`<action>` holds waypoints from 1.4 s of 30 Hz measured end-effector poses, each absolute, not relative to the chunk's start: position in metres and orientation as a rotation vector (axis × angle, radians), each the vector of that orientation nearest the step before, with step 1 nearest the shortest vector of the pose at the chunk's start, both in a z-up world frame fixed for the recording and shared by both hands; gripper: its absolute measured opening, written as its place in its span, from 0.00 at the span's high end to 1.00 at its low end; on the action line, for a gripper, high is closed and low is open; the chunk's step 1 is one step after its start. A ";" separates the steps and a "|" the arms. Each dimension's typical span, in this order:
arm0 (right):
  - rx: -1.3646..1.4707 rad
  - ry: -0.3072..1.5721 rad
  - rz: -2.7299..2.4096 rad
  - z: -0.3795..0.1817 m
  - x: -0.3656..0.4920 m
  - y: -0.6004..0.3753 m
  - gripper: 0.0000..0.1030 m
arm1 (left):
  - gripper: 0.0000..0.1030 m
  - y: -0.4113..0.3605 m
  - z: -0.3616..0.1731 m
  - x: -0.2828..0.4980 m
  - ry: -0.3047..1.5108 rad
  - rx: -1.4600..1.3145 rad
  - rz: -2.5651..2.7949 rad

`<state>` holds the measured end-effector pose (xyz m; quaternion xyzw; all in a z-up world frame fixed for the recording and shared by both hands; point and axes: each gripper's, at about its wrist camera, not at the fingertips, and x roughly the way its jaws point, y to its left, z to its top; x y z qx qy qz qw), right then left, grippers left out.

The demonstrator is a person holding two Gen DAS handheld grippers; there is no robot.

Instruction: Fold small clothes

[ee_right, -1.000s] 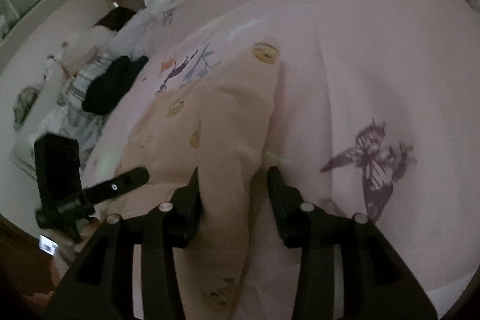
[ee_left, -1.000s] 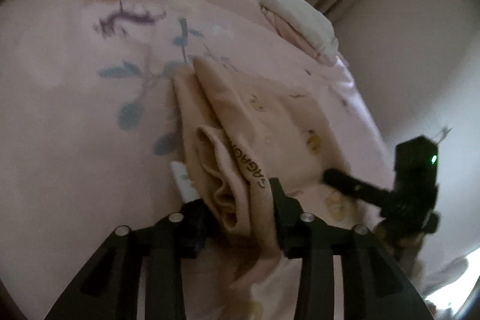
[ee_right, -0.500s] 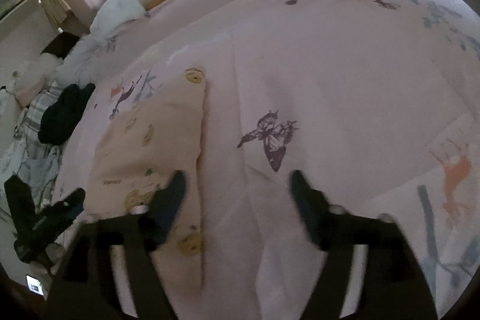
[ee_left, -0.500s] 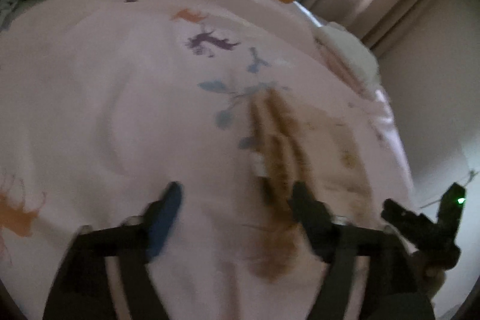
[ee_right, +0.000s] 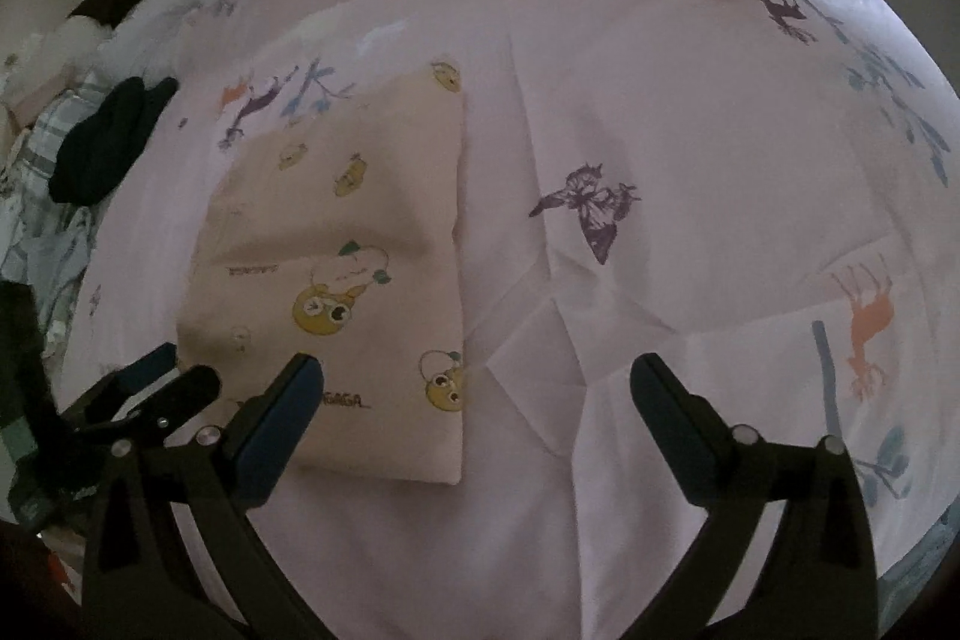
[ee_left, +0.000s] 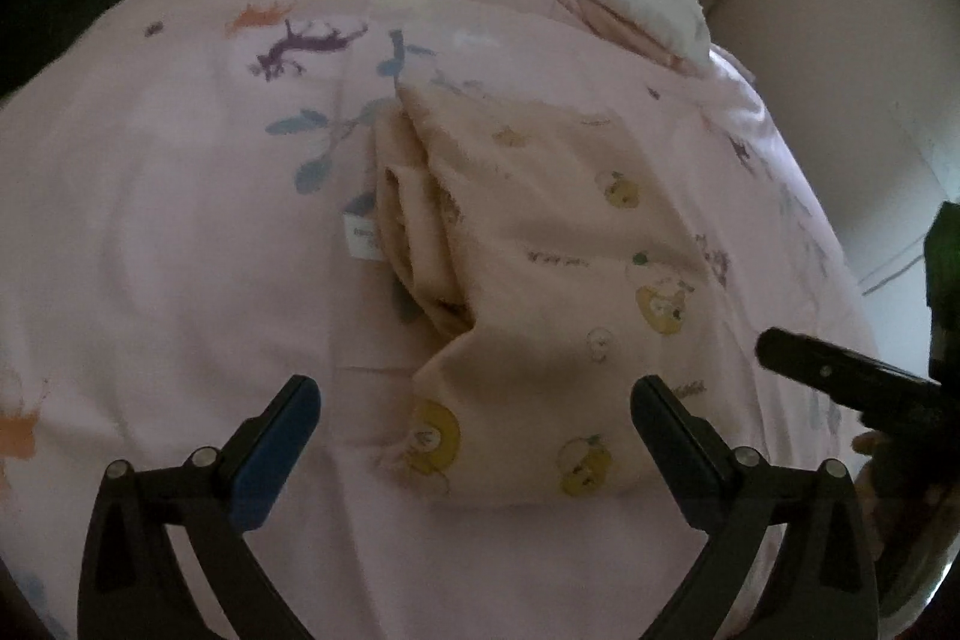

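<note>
Both wrist views look down, close, onto the pink bedsheet (ee_left: 150,232). Left view faces the peach garment (ee_left: 540,292) head-on; right view has the peach garment (ee_right: 336,268) left of centre. Both share it.

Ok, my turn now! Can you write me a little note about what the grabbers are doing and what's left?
Left gripper: open, holding nothing, poised over the near end of the peach garment.
Right gripper: open, holding nothing, at the garment's near right corner.
The garment lies on the pink bedsheet, folded into a rectangle; its left edge looks bunched, with a white label sticking out.
Left: probably tidy that edge or fold once more. A dark garment waits further left.
</note>
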<state>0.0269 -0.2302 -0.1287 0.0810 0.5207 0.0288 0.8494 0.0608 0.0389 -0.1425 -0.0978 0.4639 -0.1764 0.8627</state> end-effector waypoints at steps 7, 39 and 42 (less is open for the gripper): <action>0.243 1.091 0.049 -0.125 0.025 -0.235 0.00 | 0.01 0.049 -0.132 0.063 0.915 -0.295 -0.334; 0.247 0.952 -0.024 -0.090 0.005 -0.234 0.00 | 0.01 0.023 -0.097 0.030 0.792 -0.153 -0.325; 0.299 0.961 -0.080 -0.094 0.008 -0.248 0.00 | 0.01 0.020 -0.097 0.030 0.788 -0.138 -0.331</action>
